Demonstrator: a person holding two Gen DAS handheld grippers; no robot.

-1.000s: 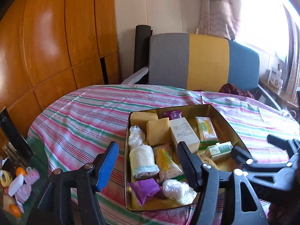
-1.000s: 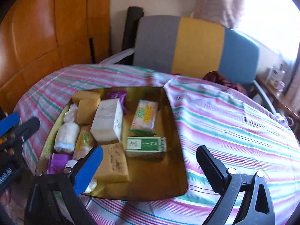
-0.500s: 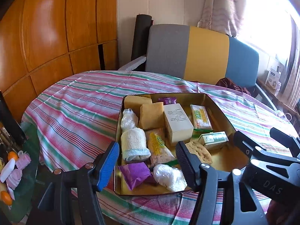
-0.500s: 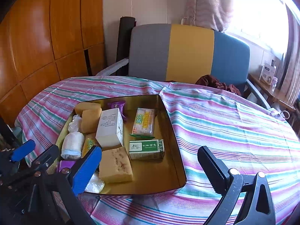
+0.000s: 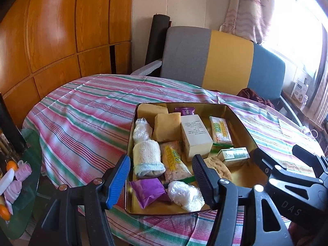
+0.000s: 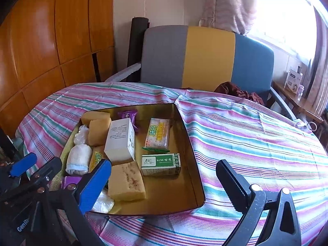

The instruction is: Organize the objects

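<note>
Both grippers hover spread and empty — the left gripper (image 5: pixel 162 176) and right gripper (image 6: pixel 164 182) — above the shallow gold metal tray (image 6: pixel 194 180) of packets on the striped tablecloth (image 6: pixel 256 143).

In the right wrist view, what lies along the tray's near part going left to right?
Rolled white cloth → yellow sponge block → green and white box → the gold tray's right rim → striped tablecloth.
</note>
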